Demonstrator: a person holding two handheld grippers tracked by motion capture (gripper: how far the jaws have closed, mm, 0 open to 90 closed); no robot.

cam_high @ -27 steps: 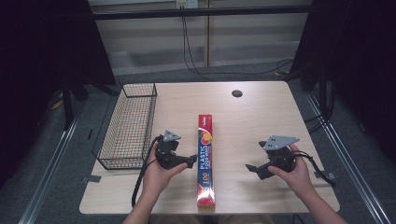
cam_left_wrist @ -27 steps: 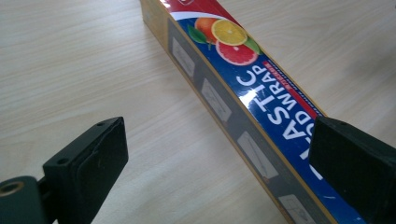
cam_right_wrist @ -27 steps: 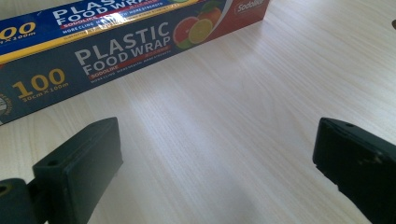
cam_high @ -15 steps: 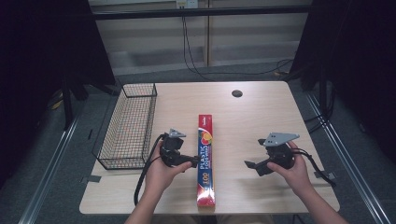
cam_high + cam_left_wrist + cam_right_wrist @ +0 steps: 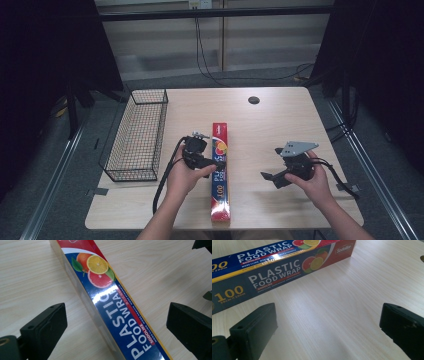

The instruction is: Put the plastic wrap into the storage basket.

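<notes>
Landmark: the plastic food wrap box (image 5: 220,175) lies flat and lengthwise on the tabletop (image 5: 280,120), its long axis running from my near edge toward the far side.

What has changed: over the last second I have brought the left gripper (image 5: 210,162) in from just left of the box until it sits over the box's left edge, around the middle of its length. The right gripper (image 5: 270,176) has barely shifted.

Left jaws: released and spread wide. In the left gripper view the box (image 5: 117,305) runs up between them, touching neither that I can see.

Right jaws: also released, holding nothing. In the right gripper view the box (image 5: 274,267) lies ahead and apart from them, with bare tabletop in between.

Right gripper place: well to the right of the box, pointing back toward it.

Basket: the wire basket (image 5: 137,135) stands to the left of the box, with nothing in it that I can see.

Meaning for the work: I judge the left side is lined up for a grasp across the box's width; closing is the step left.
</notes>
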